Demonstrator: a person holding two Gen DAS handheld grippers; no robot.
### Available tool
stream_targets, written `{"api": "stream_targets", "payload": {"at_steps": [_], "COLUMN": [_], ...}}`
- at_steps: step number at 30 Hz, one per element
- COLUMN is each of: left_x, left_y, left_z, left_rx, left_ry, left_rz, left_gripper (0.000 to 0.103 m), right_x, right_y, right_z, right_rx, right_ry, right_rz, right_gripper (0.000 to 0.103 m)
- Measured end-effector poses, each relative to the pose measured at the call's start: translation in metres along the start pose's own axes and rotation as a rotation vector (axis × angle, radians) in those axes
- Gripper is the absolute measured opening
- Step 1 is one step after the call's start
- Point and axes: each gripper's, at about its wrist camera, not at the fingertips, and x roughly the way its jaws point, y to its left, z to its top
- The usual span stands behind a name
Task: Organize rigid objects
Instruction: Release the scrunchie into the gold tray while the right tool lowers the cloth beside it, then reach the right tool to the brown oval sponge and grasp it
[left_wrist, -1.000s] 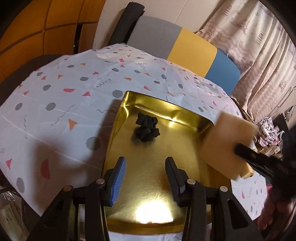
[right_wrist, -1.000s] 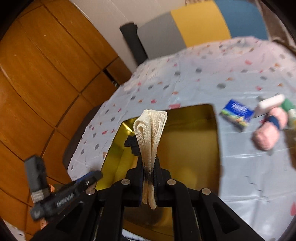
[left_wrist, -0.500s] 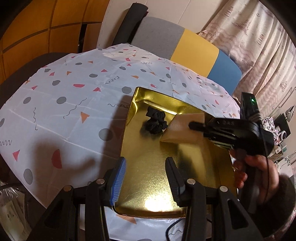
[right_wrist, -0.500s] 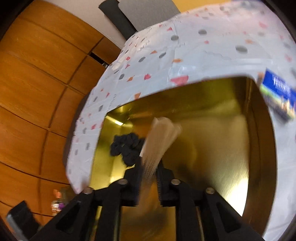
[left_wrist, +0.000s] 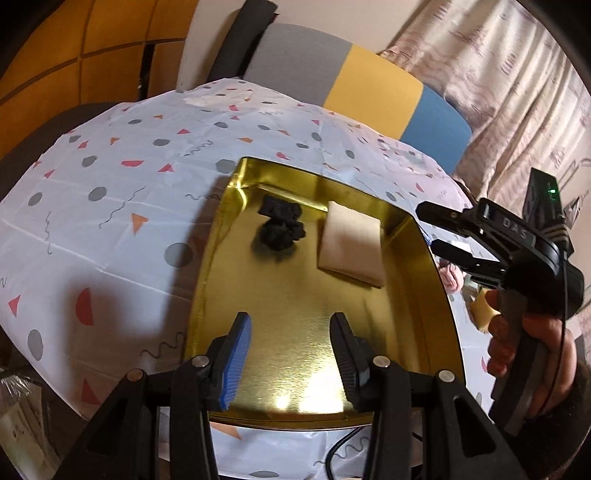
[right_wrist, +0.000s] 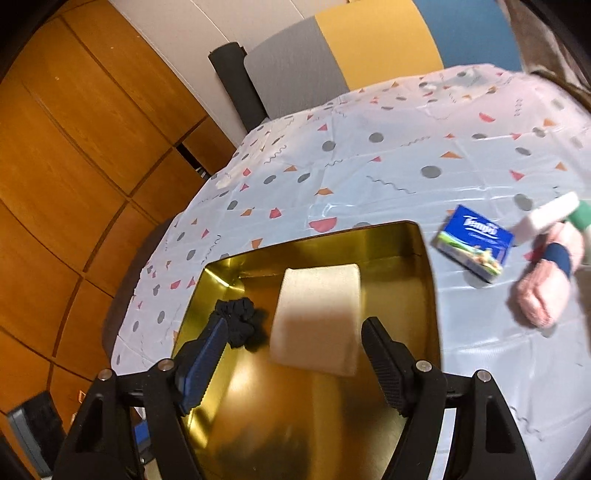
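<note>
gold tray (left_wrist: 417, 306) on counter (left_wrist: 110, 206) | in tray: 1 cream sponge (right_wrist: 317, 317) lying flat, 1 black scrunchie (right_wrist: 240, 321) just beside it (apart) | right gripper (right_wrist: 291, 354) jaws just opened, wide, sponge released | left gripper (left_wrist: 291, 354) partly open, empty, over tray

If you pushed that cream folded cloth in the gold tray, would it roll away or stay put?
Probably stay put. The folded cloth lies flat on the gold tray, with no round side to roll on. It looks soft and light, so a push would likely slide or rumple it across the shiny tray floor. Lifted by one edge, it would probably flop open.
</note>
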Motion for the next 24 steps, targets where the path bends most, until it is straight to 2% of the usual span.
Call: {"api": "stream_targets", "payload": {"at_steps": [9, 13, 21, 24], "left_x": [0.004, 0.006, 0.015, 0.017], "left_y": [-0.019, -0.030, -0.068, -0.087], "left_z": [-0.007, -0.013, -0.023, -0.029], "left_rx": [0.025, 0.042, 0.135, 0.175], "left_ry": [0.035, 0.054, 0.099, 0.109], "left_rz": [-0.060, -0.097, -0.129, -0.147], "left_gripper": [0.044, 0.044, 0.044, 0.044], "right_x": [-0.039, -0.056, -0.090, -0.095], "right_y": [0.003, -0.009, -0.072, -0.100], "right_z": [-0.030, -0.045, -0.082, -0.096], "right_rx": [-0.121, -0.129, -0.036, 0.000], "right_ry": [-0.052, -0.088, -0.136, -0.128], "right_rz": [-0.109, -0.164, -0.292, -0.353], "right_gripper": [0.076, 0.076, 0.076, 0.076]}}
